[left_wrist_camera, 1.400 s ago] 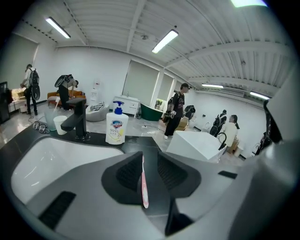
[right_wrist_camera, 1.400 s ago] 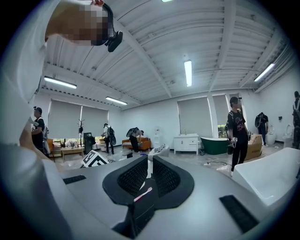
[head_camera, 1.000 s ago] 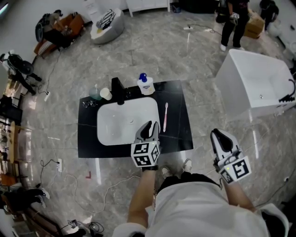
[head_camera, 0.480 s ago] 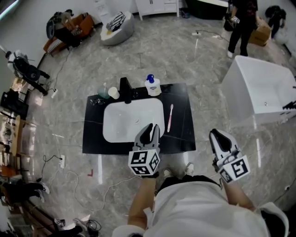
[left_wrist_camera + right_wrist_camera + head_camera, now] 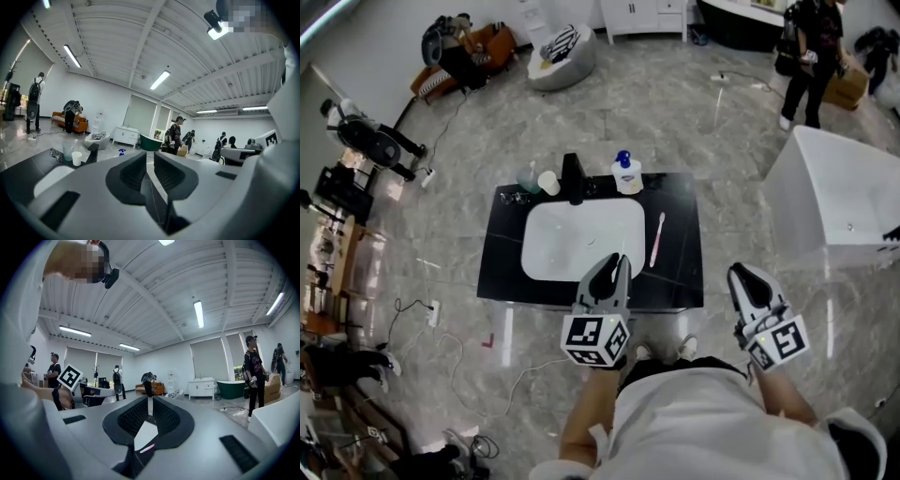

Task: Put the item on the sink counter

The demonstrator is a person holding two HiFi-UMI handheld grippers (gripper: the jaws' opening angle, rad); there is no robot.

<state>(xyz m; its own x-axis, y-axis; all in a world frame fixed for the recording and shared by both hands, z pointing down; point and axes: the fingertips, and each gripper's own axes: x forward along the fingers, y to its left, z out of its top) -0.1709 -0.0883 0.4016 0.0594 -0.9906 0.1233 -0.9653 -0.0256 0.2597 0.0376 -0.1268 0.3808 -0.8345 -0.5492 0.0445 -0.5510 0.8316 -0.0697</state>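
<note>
The pink toothbrush (image 5: 656,239), which I take to be the item, is already lying flat on the black tabletop (image 5: 684,277), just right of the white basin (image 5: 581,239), with its length running near to far. Nothing is gripping it. The left gripper (image 5: 614,264) is hovering over the near edge of the tabletop, close to the basin's near right corner. Its fingers are standing only a thin slit apart, with nothing between them. The right gripper (image 5: 739,273) is hanging over the floor, well to the right of the tabletop, with its fingers closed tip to tip on nothing.

Judging from this, the placing looks done, so the care now is in leaving the scene undisturbed. Any move of the left gripper should be going up and back toward the person, not sweeping right across the toothbrush, which is light and would roll or slide easily. The soap bottle (image 5: 626,174), tap (image 5: 573,178) and cup (image 5: 548,182) are standing along the far edge, well clear of both grippers.
</note>
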